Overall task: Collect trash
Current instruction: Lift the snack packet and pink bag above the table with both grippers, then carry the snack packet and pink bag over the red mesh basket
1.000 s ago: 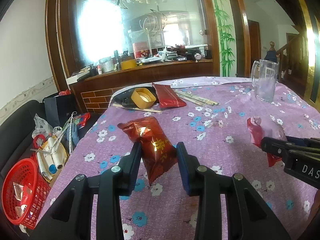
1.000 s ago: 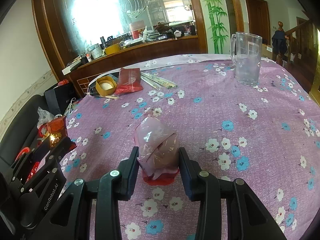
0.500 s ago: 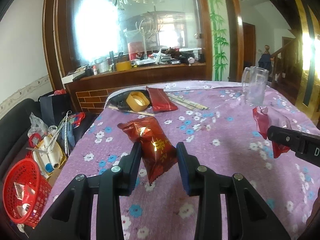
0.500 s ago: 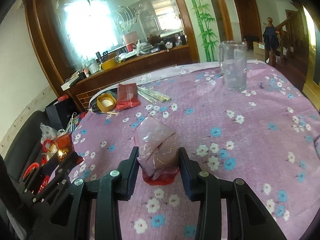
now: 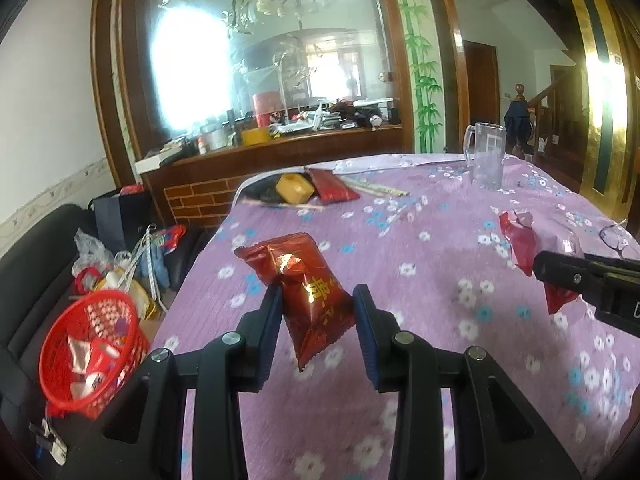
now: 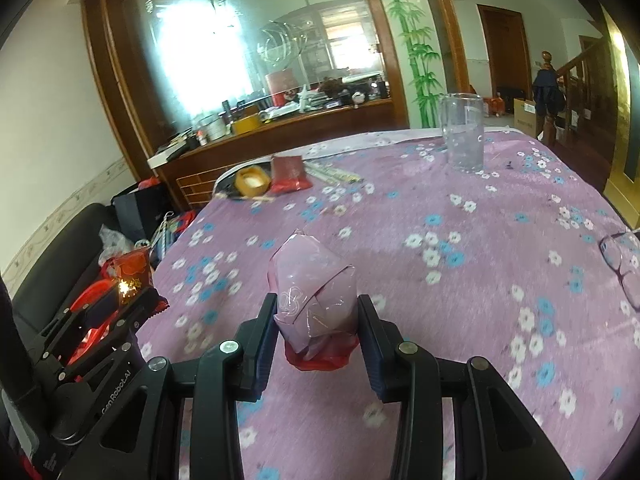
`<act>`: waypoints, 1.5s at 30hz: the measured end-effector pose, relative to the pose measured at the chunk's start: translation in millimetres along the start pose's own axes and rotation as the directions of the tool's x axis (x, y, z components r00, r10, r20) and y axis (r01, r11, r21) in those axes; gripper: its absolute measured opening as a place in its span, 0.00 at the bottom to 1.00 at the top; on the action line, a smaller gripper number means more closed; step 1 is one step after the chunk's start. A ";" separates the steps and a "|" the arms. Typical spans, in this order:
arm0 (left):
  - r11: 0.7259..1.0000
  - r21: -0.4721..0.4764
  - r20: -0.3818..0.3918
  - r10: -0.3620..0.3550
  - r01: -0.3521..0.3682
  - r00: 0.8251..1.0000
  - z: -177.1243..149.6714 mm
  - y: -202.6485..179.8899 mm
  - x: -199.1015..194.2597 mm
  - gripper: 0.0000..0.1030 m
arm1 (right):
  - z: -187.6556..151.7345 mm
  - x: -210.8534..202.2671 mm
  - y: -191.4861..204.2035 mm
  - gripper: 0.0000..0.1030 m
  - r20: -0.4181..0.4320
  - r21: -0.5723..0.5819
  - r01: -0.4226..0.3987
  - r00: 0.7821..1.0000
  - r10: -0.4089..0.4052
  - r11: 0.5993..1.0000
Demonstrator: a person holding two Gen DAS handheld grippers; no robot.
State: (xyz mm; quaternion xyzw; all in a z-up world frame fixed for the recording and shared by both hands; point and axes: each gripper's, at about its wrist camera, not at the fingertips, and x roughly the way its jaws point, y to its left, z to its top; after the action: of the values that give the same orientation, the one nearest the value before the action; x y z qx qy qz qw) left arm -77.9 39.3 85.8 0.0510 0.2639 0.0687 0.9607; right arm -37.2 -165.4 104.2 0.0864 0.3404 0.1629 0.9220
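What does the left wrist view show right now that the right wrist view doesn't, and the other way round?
Only the left wrist view shows the inside of the red basket beside the table, with scraps in it. Only the right wrist view shows the cardboard box on the far floor. Both show the left tongs shut on the red snack packet, the right tongs shut on the pink wrapper, the glass mug and the glasses on the flowered tablecloth.
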 end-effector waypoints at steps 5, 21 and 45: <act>1.000 -0.017 -0.004 0.017 -0.017 1.000 -15.6 13.8 -8.9 0.34 | -18.6 0.7 16.4 0.41 -0.033 -0.023 -0.008 0.999 0.007 1.000; 0.998 -0.051 -0.010 0.028 -0.029 1.000 -27.3 36.4 -6.9 0.34 | -26.0 12.5 46.5 0.41 -0.073 -0.071 -0.004 0.997 -0.002 0.997; 0.859 -0.393 -0.166 0.284 -0.328 0.944 -65.3 275.0 -16.3 0.34 | 9.9 108.9 264.1 0.42 -0.296 -0.241 -0.421 0.890 0.347 0.874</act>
State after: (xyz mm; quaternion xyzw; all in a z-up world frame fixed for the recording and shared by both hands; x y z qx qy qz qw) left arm -154.3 311.7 75.1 -0.1167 0.2803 0.2775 0.9115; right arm -16.5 119.3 117.7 -0.0080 0.3981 0.4029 0.8241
